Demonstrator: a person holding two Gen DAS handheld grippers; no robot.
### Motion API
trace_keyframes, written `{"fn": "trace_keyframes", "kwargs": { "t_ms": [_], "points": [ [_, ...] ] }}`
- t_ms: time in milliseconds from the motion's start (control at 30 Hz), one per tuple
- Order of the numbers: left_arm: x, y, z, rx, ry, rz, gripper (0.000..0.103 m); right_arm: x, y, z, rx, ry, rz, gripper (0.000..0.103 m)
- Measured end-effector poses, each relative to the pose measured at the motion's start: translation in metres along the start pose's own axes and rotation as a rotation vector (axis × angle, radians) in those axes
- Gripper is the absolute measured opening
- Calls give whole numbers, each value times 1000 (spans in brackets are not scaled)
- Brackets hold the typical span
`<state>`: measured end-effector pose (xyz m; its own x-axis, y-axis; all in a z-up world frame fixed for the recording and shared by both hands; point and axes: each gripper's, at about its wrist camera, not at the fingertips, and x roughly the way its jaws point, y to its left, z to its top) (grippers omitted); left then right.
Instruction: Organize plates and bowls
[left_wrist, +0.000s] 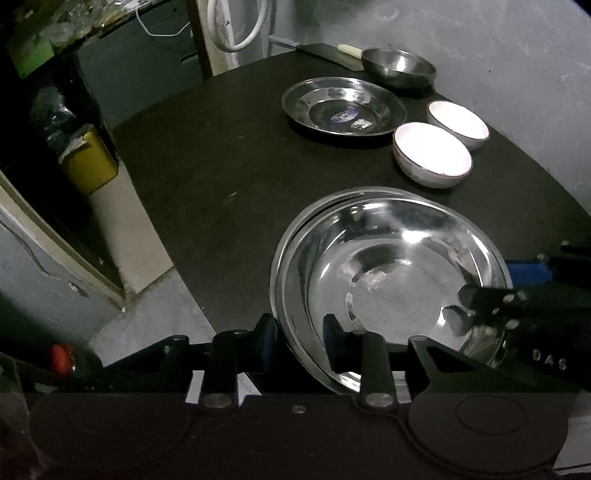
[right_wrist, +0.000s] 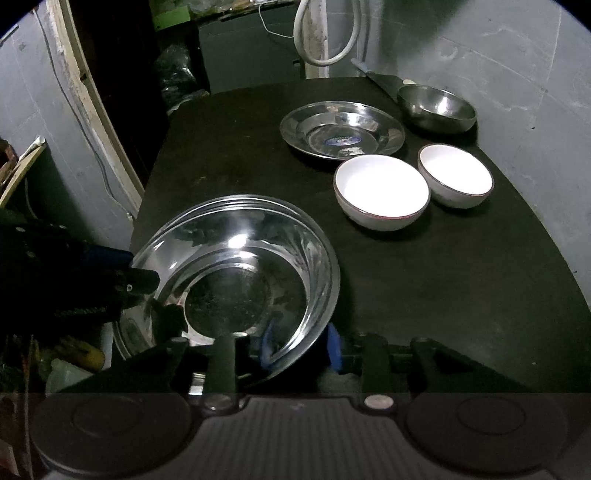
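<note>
**A:** What is seen in the left wrist view?

**B:** A stack of steel plates (left_wrist: 391, 273) is seen at the lower right, on the black table (left_wrist: 221, 184). Its near rim is straddled by the left gripper (left_wrist: 300, 341), whose jaws are parted and not pressed on the metal. The right gripper (left_wrist: 491, 291) is seen at the right edge, over the far rim. A single steel plate (left_wrist: 343, 107), two white bowls (left_wrist: 432, 153) and a steel bowl (left_wrist: 399, 68) are placed at the upper right.

**B:** And the right wrist view?

**A:** The stack (right_wrist: 236, 273) is shown at the lower left. Its near rim is bracketed by the right gripper's (right_wrist: 297, 347) jaws, which are also loosened, with a gap visible. The left gripper (right_wrist: 129, 275) is seen at the left edge.
</note>
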<state>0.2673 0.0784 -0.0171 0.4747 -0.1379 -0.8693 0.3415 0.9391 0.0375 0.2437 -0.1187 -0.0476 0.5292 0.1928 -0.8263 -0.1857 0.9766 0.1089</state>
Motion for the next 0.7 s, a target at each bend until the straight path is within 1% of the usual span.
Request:
{"fn": "trace_keyframes", "kwargs": {
  "t_ms": [33,67,100,133,167,200,233,300,400,433,500,600,700],
  "points": [
    [-1,2,0,-8,-4,-4,42,1,-1,0,3,1,1,38],
    [-1,4,1,-16,-11,-6,50,2,-1,-1,7,3,4,40],
    [-3,6,2,-25,-23,-7,61,3,-2,-1,12,3,6,47],
    [-4,8,3,-32,-36,-8,65,4,-3,-2,17,2,7,53],
    [-5,10,5,-38,-48,-8,73,4,-4,-2,20,1,6,55],
    [-6,12,7,-47,-68,-7,80,4,-6,-1,24,-2,6,61],
    [-7,14,9,-55,-88,-5,84,3,-8,-1,30,-9,7,66],
    [-8,19,15,-76,-123,0,96,-1,-12,2,38,-34,6,72],
    [-7,29,29,-120,-180,4,100,-9,-20,10,47,-90,6,85],
    [-5,32,35,-137,-197,4,101,-11,-23,14,50,-108,11,87],
    [1,38,50,-170,-225,6,102,-14,-31,24,55,-141,20,88],
    [11,42,74,-215,-265,9,102,-13,-44,44,52,-189,10,90],
    [23,45,99,-229,-293,12,102,-5,-55,66,43,-222,-11,90]
  ]
}}
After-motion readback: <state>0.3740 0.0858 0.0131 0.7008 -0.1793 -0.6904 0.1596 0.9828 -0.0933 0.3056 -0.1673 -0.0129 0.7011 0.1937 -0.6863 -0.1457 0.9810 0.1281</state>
